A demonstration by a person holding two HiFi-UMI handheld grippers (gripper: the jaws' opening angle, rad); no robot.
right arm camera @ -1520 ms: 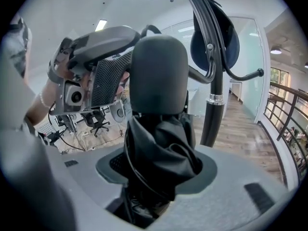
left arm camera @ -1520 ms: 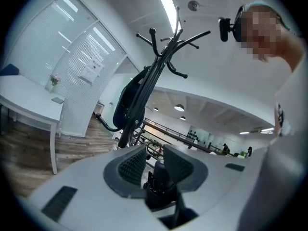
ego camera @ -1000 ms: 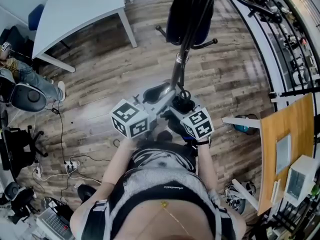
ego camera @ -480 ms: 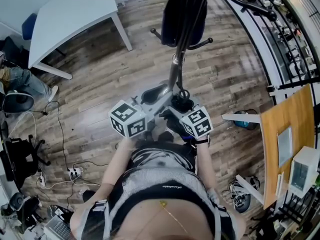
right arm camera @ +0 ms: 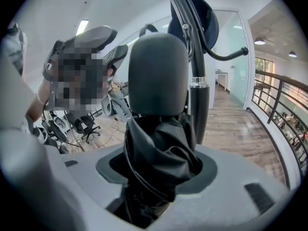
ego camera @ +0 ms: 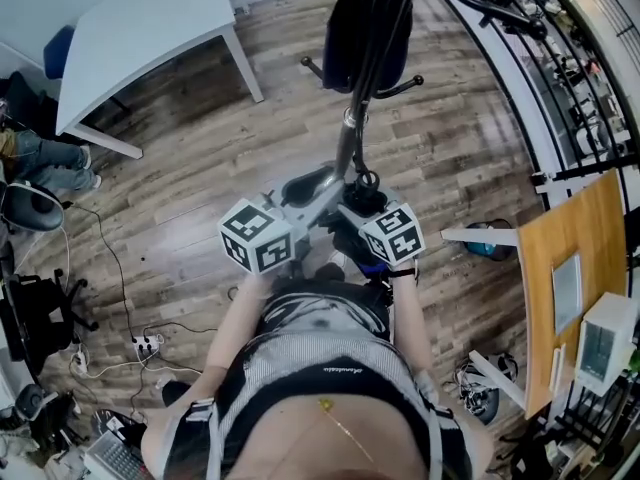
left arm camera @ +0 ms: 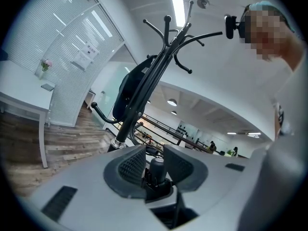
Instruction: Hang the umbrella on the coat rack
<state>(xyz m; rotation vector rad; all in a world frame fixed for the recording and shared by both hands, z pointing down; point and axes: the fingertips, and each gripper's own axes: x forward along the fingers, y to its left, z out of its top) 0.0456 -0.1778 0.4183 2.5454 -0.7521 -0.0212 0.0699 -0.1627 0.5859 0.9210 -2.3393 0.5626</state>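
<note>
Pointing handle up, umbrella (right arm camera: 158,76) stands gripped in right gripper (right arm camera: 157,170).

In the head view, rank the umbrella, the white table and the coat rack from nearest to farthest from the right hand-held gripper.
1. Umbrella: held in the right hand-held gripper.
2. Coat rack: just ahead, above it in frame.
3. White table: far upper left.

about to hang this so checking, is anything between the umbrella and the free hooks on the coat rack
Nothing visible blocks it. The umbrella sits close to the pole of the coat rack, and the upper hooks stand bare. A dark bag hangs lower on one side of the pole, away from those hooks.
</note>
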